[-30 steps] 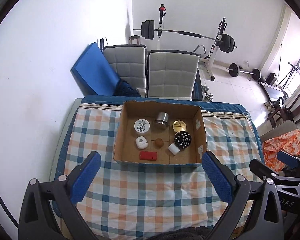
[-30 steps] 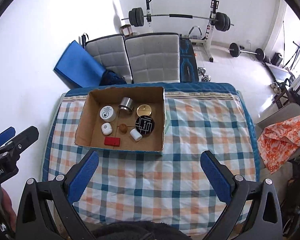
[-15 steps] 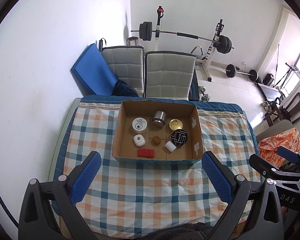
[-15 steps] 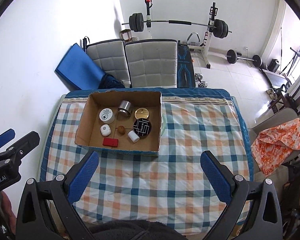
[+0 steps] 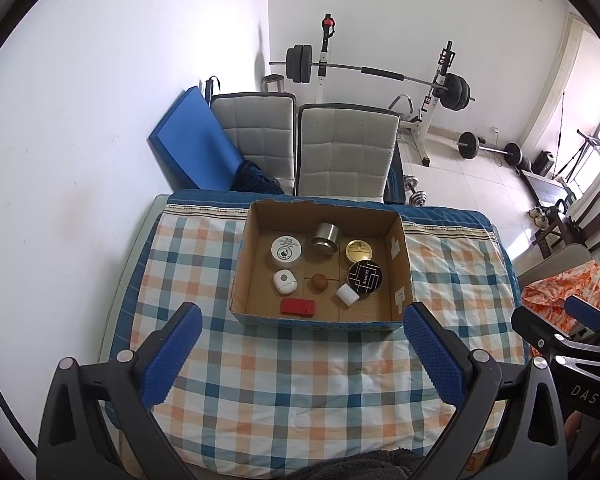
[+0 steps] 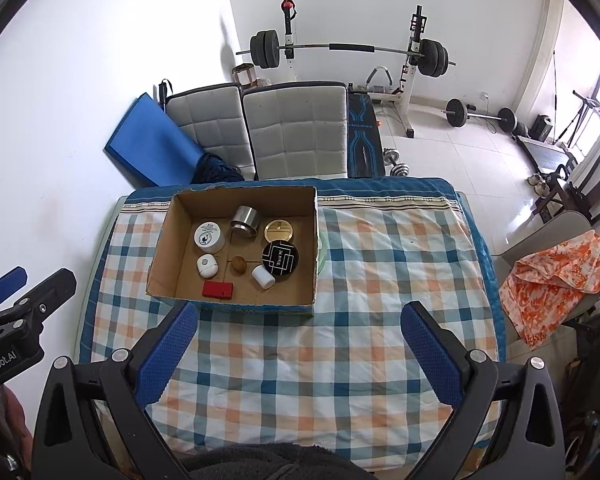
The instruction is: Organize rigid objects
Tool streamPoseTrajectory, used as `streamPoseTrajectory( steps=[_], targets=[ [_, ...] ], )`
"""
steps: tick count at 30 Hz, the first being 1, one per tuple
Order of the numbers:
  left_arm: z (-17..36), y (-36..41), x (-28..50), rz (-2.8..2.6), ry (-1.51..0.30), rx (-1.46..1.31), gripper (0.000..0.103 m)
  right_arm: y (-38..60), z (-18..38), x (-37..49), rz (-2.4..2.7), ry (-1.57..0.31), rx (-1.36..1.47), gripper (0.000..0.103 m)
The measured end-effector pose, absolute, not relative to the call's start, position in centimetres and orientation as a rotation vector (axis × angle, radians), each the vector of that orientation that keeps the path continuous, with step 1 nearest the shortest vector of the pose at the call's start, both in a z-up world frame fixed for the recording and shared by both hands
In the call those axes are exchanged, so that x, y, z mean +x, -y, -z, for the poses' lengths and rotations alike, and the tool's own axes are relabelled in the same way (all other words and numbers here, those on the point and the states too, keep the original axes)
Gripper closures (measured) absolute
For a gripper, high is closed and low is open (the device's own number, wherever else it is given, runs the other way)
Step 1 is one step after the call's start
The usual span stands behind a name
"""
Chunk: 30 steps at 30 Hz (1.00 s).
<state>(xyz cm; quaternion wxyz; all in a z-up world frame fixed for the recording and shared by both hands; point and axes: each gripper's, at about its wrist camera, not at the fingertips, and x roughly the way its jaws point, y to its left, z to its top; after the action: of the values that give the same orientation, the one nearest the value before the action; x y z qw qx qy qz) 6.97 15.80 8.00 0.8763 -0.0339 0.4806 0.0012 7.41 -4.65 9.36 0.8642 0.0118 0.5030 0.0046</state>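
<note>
An open cardboard box (image 5: pixel 398 268) (image 6: pixel 164 248) sits at the far side of the checked table (image 5: pixel 284 376) (image 6: pixel 380 280). It holds several small items: a white round tin (image 5: pixel 286 251), a steel cup (image 5: pixel 325 234), a gold lid (image 5: pixel 359 249), a black round tin (image 5: pixel 365 277), a white case (image 5: pixel 285 281), a brown ball (image 5: pixel 319 282), a white cylinder (image 5: pixel 347 294) and a red block (image 5: pixel 297 306). My left gripper (image 5: pixel 300 356) and right gripper (image 6: pixel 298 354) are both open and empty, held high above the near half of the table.
Two grey padded chairs (image 5: pixel 344 148) and a blue mat (image 5: pixel 192 148) stand behind the table by the white wall. A barbell rack (image 5: pixel 380 76) is further back. An orange cloth (image 6: pixel 556 280) lies on a chair to the right.
Both grippers have drawn back and up from the table, so the box looks smaller and further away. Both stay open and empty.
</note>
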Motion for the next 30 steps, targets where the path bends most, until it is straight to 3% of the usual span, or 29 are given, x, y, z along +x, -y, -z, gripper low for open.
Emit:
streamPoseTrajectory(
  steps=[30],
  targets=[
    [-7.8, -15.37, 7.79, 0.006, -0.983, -0.055, 0.0, 5.44, -9.45, 7.4, 0.069, -1.005, 0.057, 0.0]
  ],
)
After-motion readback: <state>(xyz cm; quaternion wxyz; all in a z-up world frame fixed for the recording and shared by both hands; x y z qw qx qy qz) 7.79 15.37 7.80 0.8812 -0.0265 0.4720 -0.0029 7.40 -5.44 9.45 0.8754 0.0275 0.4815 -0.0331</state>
